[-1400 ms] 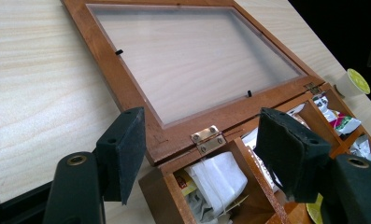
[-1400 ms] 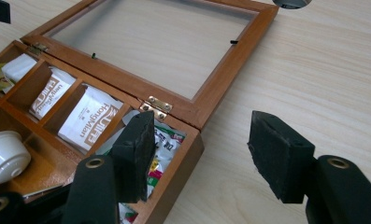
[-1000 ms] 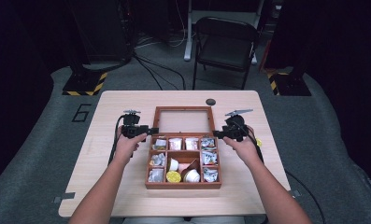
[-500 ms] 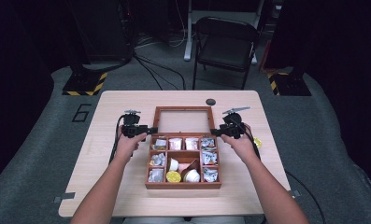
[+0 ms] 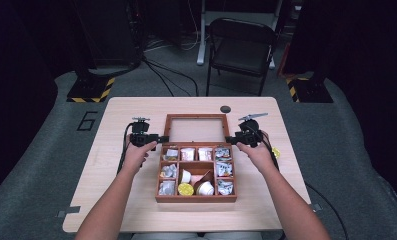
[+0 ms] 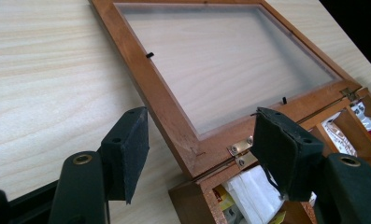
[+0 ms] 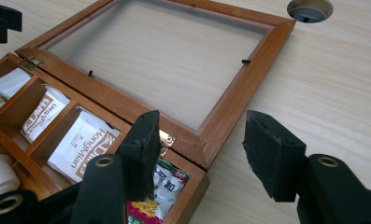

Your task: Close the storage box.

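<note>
The left gripper point(image 5: 162, 139) straddles, jaws apart and touching nothing, the near left corner of the glass-paned brown wooden lid point(image 5: 194, 129), which lies flat open on the pale wooden table point(image 5: 126, 107). The right gripper point(image 5: 229, 140) likewise brackets the right hinge corner, gripping nothing. Behind the lid's hinges sits the compartmented wooden box point(image 5: 196, 198) of white sachets point(image 7: 82, 141).

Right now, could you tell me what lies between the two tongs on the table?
In the high view, the box's opened glass-paned lid lies flat between the left tongs and right tongs.
</note>
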Tool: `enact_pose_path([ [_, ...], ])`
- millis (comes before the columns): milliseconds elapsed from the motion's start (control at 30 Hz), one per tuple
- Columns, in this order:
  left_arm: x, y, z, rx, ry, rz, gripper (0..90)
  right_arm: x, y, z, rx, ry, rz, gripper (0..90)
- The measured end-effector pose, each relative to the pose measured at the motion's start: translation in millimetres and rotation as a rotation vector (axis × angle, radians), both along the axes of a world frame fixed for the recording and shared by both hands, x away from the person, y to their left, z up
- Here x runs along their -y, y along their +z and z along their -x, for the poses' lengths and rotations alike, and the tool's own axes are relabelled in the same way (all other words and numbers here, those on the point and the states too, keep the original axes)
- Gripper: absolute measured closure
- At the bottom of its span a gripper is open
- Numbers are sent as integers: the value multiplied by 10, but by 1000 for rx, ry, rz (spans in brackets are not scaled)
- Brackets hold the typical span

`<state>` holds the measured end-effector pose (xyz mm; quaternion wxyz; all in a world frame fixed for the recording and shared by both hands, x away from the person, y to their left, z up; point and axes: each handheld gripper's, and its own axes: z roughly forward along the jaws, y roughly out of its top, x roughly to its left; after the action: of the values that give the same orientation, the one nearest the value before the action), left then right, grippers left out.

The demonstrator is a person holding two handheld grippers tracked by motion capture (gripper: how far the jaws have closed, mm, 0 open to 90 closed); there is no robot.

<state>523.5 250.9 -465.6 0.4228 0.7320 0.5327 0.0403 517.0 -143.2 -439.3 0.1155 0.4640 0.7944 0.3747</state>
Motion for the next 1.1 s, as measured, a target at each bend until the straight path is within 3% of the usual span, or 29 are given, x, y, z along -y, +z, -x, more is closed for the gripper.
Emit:
enact_pose_path([
  [200,36,70,-56,8,-14,8,358,-20,2,-50,-3,-9,3,430],
  [233,54,60,-65,2,1,29,358,-31,-12,-59,-22,-20,0,430],
  [300,63,36,-105,-13,-12,21,355,-32,-46,-90,-28,-26,12,430],
  [333,87,24,-112,-20,5,29,351,-35,-65,-104,-29,-31,3,430],
  [600,175,-32,-185,-46,-3,7,343,-41,-150,-173,-64,-41,-14,416],
  [800,228,-40,-214,-46,4,-5,343,-2,-185,-217,-71,-66,-17,373],
  [1000,213,-69,-231,-48,8,-5,346,-24,-210,-238,-75,-55,-35,393],
  [1100,213,-69,-235,-47,11,-9,346,-50,-222,-248,-100,-60,-45,395],
])
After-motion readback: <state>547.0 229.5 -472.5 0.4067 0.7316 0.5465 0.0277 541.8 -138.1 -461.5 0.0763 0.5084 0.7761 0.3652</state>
